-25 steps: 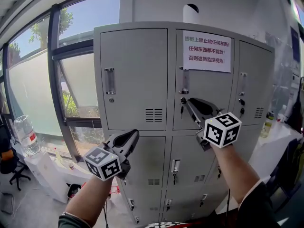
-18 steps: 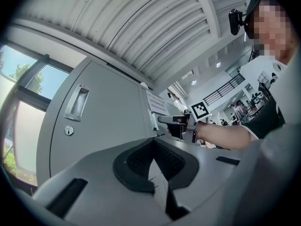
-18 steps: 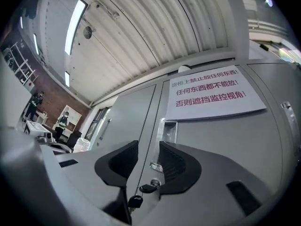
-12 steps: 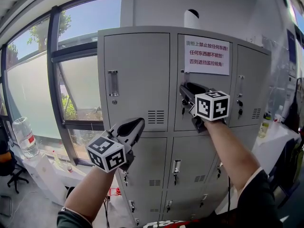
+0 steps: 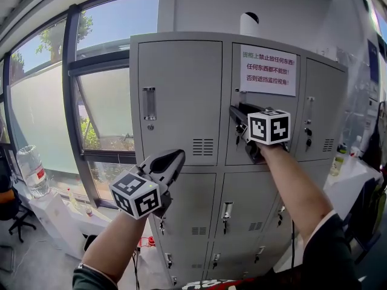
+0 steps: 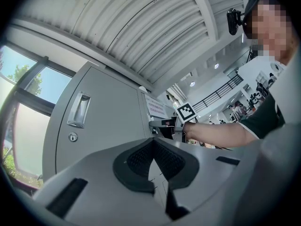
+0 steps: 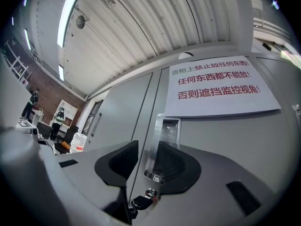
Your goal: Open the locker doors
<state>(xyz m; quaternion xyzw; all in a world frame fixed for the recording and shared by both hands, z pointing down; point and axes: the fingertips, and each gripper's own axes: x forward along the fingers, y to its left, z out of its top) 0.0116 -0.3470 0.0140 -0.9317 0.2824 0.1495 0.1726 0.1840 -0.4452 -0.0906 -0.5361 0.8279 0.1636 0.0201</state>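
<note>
Since a second ago, finds the right gripper point(image 5: 237, 110) lifted from below the lock up to the handle point(image 7: 157, 126) of the upper middle door point(image 5: 233, 71), with fingers gone from nearly closed to parted; finds the left gripper point(image 5: 175, 157) about where it was. At far left, shows a window point(image 5: 42, 113) and, low beside it, a water bottle point(image 5: 29, 171). Next, shows the left gripper held low on a bare forearm, in front of the seam between the upper and lower rows of the grey locker point(image 5: 199, 210), clear of the doors; fingers point(image 6: 136, 157) closed tip to tip, holding nothing. Above it, shows the upper left door point(image 5: 178, 101) shut, with its own recessed pull point(image 5: 149, 103). Further right, has the right gripper level against the upper middle door, fingers point(image 7: 117, 164) narrowly apart with the handle between them, a gap showing on the handle's left side and no clear squeeze. Just below the handle, shows a key point(image 7: 141, 202) in the lock. Up and right of the handle, shows a white notice point(image 5: 268, 70) with red print. Leaves every visible door shut
</note>
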